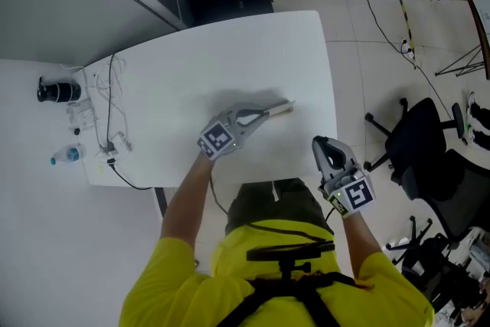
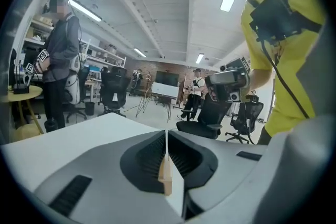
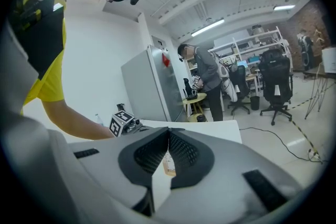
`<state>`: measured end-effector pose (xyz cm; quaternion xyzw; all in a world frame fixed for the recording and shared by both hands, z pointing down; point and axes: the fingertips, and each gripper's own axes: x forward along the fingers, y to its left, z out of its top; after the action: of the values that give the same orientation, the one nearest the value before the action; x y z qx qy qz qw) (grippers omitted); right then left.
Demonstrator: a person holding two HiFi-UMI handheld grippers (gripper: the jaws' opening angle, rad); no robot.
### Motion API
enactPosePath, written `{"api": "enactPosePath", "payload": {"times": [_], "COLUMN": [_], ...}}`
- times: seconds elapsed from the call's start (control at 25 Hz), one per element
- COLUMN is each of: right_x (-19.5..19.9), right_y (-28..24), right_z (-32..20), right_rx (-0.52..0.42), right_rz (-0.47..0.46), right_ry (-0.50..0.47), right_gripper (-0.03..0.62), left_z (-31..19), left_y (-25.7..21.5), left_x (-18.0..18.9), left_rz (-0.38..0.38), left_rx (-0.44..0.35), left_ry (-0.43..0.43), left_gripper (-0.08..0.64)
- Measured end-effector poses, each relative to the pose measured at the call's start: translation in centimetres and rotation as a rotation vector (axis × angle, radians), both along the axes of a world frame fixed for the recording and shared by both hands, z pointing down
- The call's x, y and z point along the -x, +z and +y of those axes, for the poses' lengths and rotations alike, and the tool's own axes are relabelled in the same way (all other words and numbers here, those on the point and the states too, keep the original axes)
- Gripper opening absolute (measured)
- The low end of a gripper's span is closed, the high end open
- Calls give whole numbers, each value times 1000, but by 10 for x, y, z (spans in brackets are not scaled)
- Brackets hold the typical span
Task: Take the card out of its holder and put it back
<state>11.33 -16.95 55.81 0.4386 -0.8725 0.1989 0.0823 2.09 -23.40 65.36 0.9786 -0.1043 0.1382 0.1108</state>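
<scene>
Clamping a thin tan holder (image 2: pixel 165 178), the left gripper (image 2: pixel 167 136) has its jaws drawn together, the ribbed pads pressing on the piece from both sides. The left gripper view shows the holder edge-on, with a fine white line running up from it toward the tips; whether that line is a card edge cannot be told. In the head view this gripper lies low over the middle of the white table (image 1: pixel 253 50), jaws pointing to the person's right, and the holder sticks out past the tips as a pale tan strip resting on the tabletop. The right gripper (image 3: pixel 168 134) also has its jaws closed. Between its dark pads sits a small pale piece with a tan rim, tilted, which appears to be the card (image 3: pixel 169 163). In the head view the right gripper is at the table's near right edge, well apart from the left gripper, jaws pointing away from the person; the card is not visible from there. At the table's far left end are a black cylinder (image 1: pixel 57 90), a small water bottle (image 1: pixel 67 155) lying on its side, and loose cables (image 1: pixel 111 111). A black office chair (image 1: pixel 425 149) stands on the floor to the right of the table.
</scene>
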Motion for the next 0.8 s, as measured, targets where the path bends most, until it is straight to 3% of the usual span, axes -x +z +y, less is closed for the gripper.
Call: {"api": "enactPosePath", "payload": {"times": [0.24, 0.8], "right_x": [-12, 1], "right_y": [-29, -118], "right_z": [-2, 8], "right_rx": [-33, -195], "right_rz": [-13, -32], "right_ry": [26, 5], "right_gripper": [6, 6], "left_z": [3, 25], "left_y": [-69, -316], "left_x": [-3, 13], "left_rz": [53, 163], "left_rx": [-114, -305], "left_ry": [-10, -116], "left_gripper": [9, 9]}}
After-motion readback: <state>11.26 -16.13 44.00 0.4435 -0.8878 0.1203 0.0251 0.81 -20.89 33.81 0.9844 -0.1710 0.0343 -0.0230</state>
